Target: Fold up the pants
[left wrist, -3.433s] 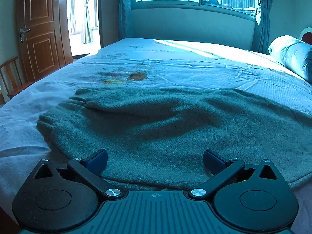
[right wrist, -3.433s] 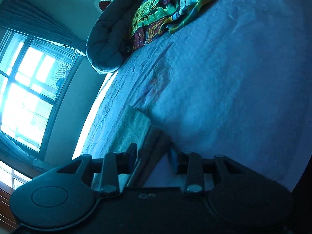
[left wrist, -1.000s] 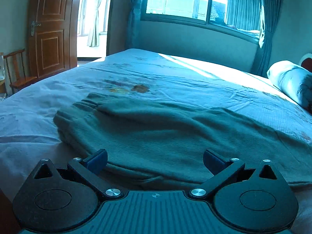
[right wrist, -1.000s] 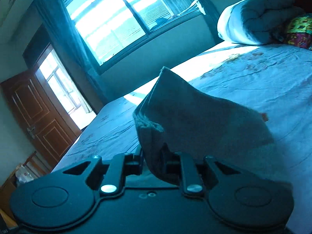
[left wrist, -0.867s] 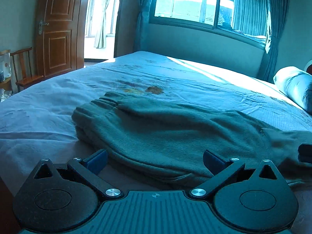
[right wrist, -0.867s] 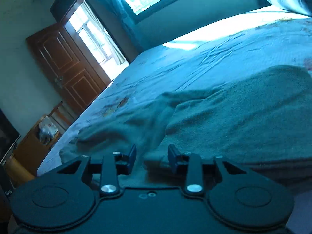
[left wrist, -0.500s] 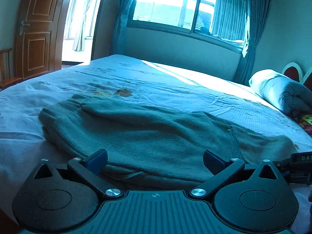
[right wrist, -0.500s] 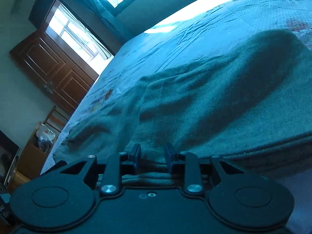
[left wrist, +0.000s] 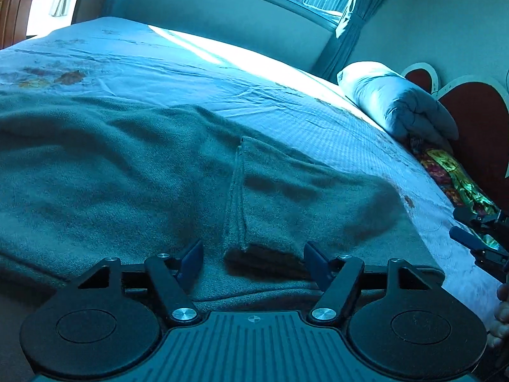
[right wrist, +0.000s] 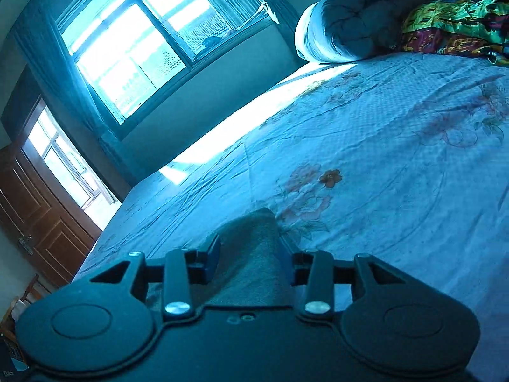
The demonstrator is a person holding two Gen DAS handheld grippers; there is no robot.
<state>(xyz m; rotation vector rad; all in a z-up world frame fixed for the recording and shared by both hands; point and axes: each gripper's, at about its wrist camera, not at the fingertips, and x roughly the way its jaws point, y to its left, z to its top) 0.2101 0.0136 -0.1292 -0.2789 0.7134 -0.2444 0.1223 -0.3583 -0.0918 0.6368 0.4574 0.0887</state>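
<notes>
Green fleece pants (left wrist: 127, 172) lie on the bed with the leg ends (left wrist: 286, 197) folded back over the body, their hem edge (left wrist: 237, 197) running toward me. My left gripper (left wrist: 253, 256) is open, low over the near end of that hem, holding nothing. My right gripper (right wrist: 249, 254) is open, with a rounded fold of the pants (right wrist: 251, 254) lying between its fingers, not pinched. The right gripper also shows at the right edge of the left wrist view (left wrist: 474, 238), open, beside the pants.
The light floral bedsheet (right wrist: 381, 165) spreads around the pants. A rolled quilt (left wrist: 397, 102) and a colourful cloth (left wrist: 451, 178) lie by the red headboard (left wrist: 477, 108). A window (right wrist: 136, 41) and a wooden door (right wrist: 35, 210) are beyond the bed.
My right gripper carried the leg ends across, laid them over the body, then opened and drew back to the fold. My left gripper moved right, close over the hem.
</notes>
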